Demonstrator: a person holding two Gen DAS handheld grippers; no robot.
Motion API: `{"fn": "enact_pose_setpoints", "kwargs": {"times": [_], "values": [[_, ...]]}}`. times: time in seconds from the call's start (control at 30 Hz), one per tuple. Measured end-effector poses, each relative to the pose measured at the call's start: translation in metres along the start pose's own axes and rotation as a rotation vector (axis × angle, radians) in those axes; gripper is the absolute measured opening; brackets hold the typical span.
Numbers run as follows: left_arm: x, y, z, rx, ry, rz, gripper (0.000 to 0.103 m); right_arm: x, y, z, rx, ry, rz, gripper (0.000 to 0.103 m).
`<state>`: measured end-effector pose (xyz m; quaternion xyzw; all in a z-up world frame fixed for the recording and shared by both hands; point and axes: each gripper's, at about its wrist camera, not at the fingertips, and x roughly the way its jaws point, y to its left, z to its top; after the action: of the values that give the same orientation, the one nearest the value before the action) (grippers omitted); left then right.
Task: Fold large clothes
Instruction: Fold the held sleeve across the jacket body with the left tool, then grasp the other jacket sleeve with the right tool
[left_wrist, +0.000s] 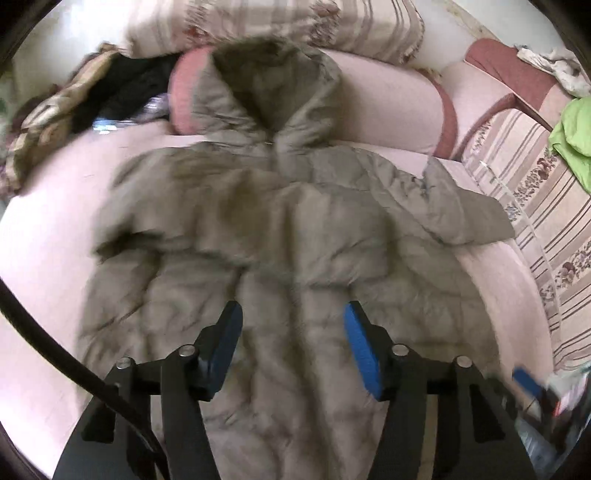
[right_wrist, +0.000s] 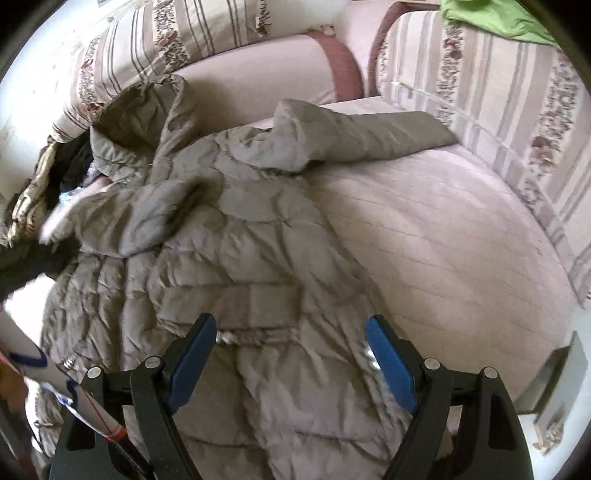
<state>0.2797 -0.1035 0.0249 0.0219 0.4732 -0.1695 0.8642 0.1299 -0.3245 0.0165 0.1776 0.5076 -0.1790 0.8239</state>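
Note:
A large grey-olive puffer coat (left_wrist: 280, 229) with a fur-trimmed hood (left_wrist: 266, 62) lies spread on a pale pink bed (left_wrist: 40, 251). Its right sleeve (left_wrist: 461, 206) sticks out to the side; its left sleeve is folded across the chest. My left gripper (left_wrist: 293, 314) is open and empty, hovering over the coat's lower middle. In the right wrist view the coat (right_wrist: 229, 236) lies diagonally with the sleeve (right_wrist: 369, 133) stretched toward the cushions. My right gripper (right_wrist: 291, 328) is open and empty above the coat's waist band (right_wrist: 255, 306).
Striped floral cushions (left_wrist: 546, 221) line the bed's right side and back (right_wrist: 498, 110). A pile of dark and patterned clothes (left_wrist: 92, 99) lies at the far left. A green garment (left_wrist: 572, 140) rests on the right cushions. A bolster (right_wrist: 277, 70) lies behind the coat.

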Motion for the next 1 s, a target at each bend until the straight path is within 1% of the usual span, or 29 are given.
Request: {"fn": "enact_pose_setpoints", "kwargs": {"times": [0.03, 0.1, 0.13, 0.2, 0.3, 0.37, 0.4, 0.5, 0.53, 0.57, 0.6, 0.63, 0.67, 0.7, 0.73, 0.87, 0.9, 1.0], "values": [[-0.01, 0.009, -0.01, -0.013, -0.008, 0.034, 0.063, 0.004, 0.002, 0.005, 0.001, 0.003, 0.02, 0.087], [-0.023, 0.023, -0.024, -0.05, -0.013, 0.079, 0.064, 0.019, 0.011, 0.019, 0.001, 0.014, 0.078, 0.087], [-0.03, 0.033, -0.032, -0.075, -0.014, 0.092, 0.064, 0.026, 0.016, 0.023, 0.001, 0.016, 0.09, 0.087], [-0.041, 0.05, -0.043, -0.116, -0.014, 0.108, 0.064, 0.051, 0.031, 0.042, -0.007, 0.024, 0.124, 0.088], [-0.053, 0.072, -0.058, -0.161, -0.023, 0.168, 0.064, 0.085, 0.052, 0.067, -0.013, 0.049, 0.143, 0.088], [-0.056, 0.079, -0.065, -0.162, -0.029, 0.216, 0.064, 0.109, 0.069, 0.084, -0.014, 0.081, 0.148, 0.088], [-0.058, 0.085, -0.069, -0.161, -0.033, 0.252, 0.064, 0.12, 0.077, 0.092, -0.007, 0.093, 0.153, 0.088], [-0.059, 0.092, -0.073, -0.165, -0.041, 0.299, 0.064, 0.145, 0.095, 0.105, 0.007, 0.13, 0.162, 0.088], [-0.059, 0.095, -0.075, -0.164, -0.043, 0.314, 0.064, 0.149, 0.097, 0.108, 0.014, 0.137, 0.16, 0.082], [-0.059, 0.095, -0.075, -0.162, -0.044, 0.324, 0.064, 0.154, 0.101, 0.112, 0.023, 0.14, 0.162, 0.072], [-0.057, 0.095, -0.075, -0.159, -0.046, 0.335, 0.064, 0.157, 0.105, 0.117, 0.025, 0.153, 0.175, 0.044], [-0.056, 0.096, -0.075, -0.155, -0.046, 0.343, 0.064, 0.158, 0.106, 0.121, 0.023, 0.166, 0.186, 0.028], [-0.056, 0.096, -0.076, -0.151, -0.047, 0.346, 0.064, 0.155, 0.107, 0.126, 0.015, 0.163, 0.183, 0.026], [-0.055, 0.095, -0.075, -0.146, -0.047, 0.347, 0.064, 0.15, 0.109, 0.133, -0.006, 0.139, 0.177, 0.022], [-0.054, 0.094, -0.075, -0.141, -0.048, 0.348, 0.064, 0.145, 0.109, 0.138, -0.022, 0.12, 0.164, 0.02], [-0.052, 0.088, -0.075, -0.123, -0.057, 0.344, 0.064, 0.128, 0.106, 0.163, -0.069, 0.032, 0.063, 0.018], [-0.052, 0.087, -0.075, -0.123, -0.057, 0.339, 0.064, 0.128, 0.103, 0.17, -0.071, 0.019, 0.036, 0.018], [-0.05, 0.086, -0.074, -0.128, -0.053, 0.321, 0.064, 0.137, 0.098, 0.181, -0.066, 0.015, -0.008, 0.017]]}}
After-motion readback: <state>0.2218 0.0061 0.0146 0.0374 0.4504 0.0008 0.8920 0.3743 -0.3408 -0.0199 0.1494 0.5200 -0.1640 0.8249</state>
